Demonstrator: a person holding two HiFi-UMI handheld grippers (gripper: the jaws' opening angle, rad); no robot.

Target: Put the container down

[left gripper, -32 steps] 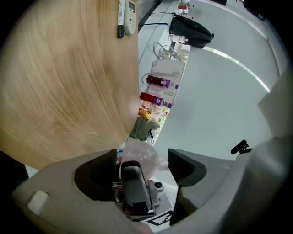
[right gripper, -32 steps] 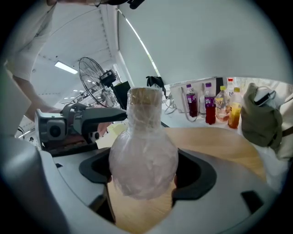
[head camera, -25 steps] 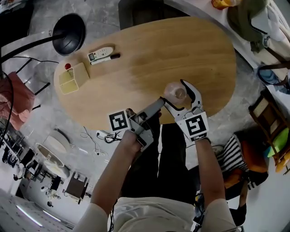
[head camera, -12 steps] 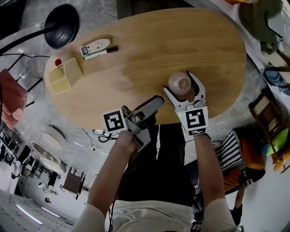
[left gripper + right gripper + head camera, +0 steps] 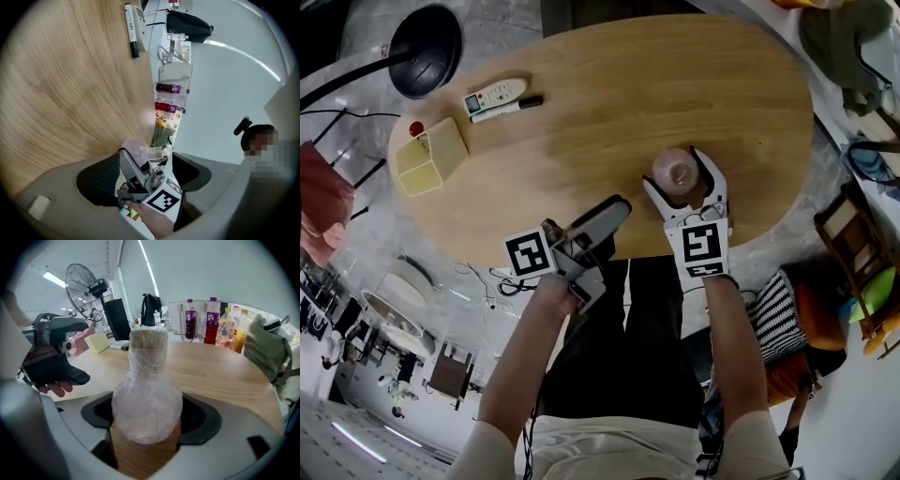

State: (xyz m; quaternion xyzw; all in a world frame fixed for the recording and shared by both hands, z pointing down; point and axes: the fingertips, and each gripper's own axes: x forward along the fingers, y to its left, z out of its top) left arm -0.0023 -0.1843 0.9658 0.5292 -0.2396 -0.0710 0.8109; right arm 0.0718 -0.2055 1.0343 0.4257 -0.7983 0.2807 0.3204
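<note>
The container is a round-bellied flask with a straight neck, wrapped in clear film. It stands upright near the front edge of the oval wooden table. My right gripper is shut on its belly, one dark pad pressed to each side. I cannot tell whether its base rests on the wood. My left gripper is at the table's front edge, left of the container and apart from it. In the left gripper view it is open with nothing in it, and the right gripper shows through the gap.
At the table's far left lie a yellow box, a white remote and a black marker. Several drink bottles and a grey-green bag sit at the far rim. A fan stands beyond the table.
My left gripper has drawn back to the left, away from the container. The right gripper still holds the container near the front edge, and the head view has shifted slightly.
</note>
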